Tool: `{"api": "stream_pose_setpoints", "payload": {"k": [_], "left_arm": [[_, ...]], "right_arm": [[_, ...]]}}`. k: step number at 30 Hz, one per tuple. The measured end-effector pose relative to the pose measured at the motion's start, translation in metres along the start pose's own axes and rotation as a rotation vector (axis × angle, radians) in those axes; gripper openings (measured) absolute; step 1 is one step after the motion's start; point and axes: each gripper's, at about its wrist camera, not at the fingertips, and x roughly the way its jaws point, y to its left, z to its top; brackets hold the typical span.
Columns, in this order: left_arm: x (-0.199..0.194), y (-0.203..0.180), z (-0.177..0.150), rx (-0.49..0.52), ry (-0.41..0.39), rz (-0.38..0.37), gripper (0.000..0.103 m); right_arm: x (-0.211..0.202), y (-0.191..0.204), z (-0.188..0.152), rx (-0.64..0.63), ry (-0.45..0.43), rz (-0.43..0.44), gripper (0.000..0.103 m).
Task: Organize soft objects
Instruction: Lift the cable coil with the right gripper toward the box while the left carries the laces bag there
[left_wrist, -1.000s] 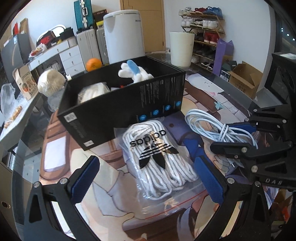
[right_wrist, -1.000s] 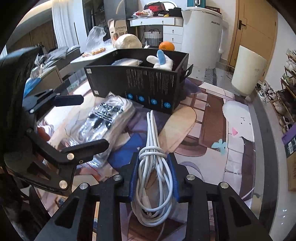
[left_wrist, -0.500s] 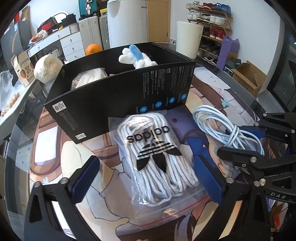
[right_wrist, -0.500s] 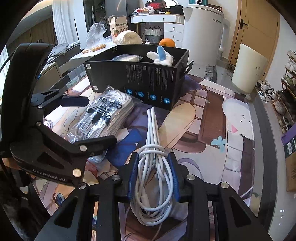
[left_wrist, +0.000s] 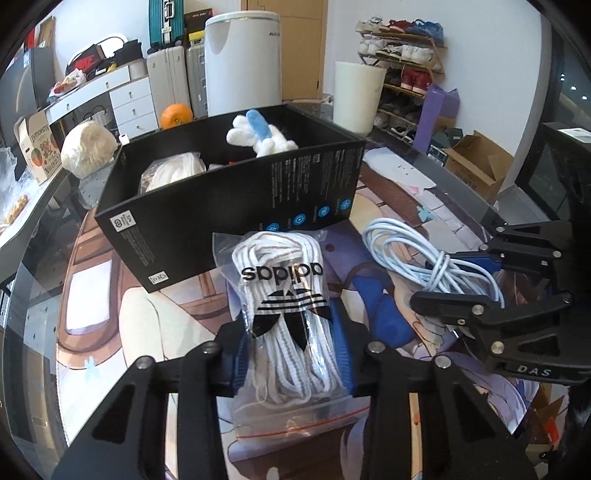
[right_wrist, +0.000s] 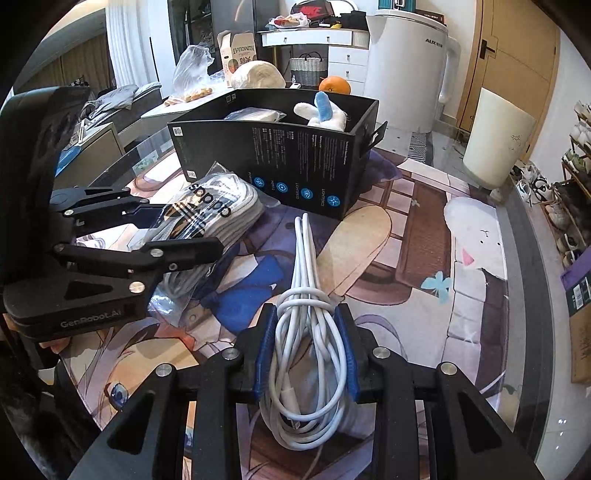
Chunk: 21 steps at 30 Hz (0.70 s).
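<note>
The left gripper (left_wrist: 291, 354) was clamped on the bag of laces (left_wrist: 286, 295), which lay on the mat just at 6 o'clock of the black box (left_wrist: 236, 206). The right gripper (right_wrist: 304, 354) was clamped on the white cable (right_wrist: 306, 295), at 3 o'clock of the bag. To do it well, each bundle probably needed a straight lift clear of the box's near wall before release, so no loose loops would snag the rim.

Bright, even daylight, soft shadows, sharp centre, strong fisheye bending and black vignette at edges.
</note>
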Motion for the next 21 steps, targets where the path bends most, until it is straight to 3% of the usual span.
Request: {"api": "stream_pose_setpoints", "payload": {"k": [10, 21], "left_arm": [[-0.022, 0.008, -0.004, -0.025, -0.079, -0.02, 0.036], [-0.053, 0.03, -0.001, -0.079, -0.18, -0.007, 0.036]], "right_arm": [[0.0, 0.0, 0.002, 0.025, -0.004, -0.007, 0.031], [-0.02, 0.008, 0.009, 0.025, -0.103, 0.018, 0.03]]}}
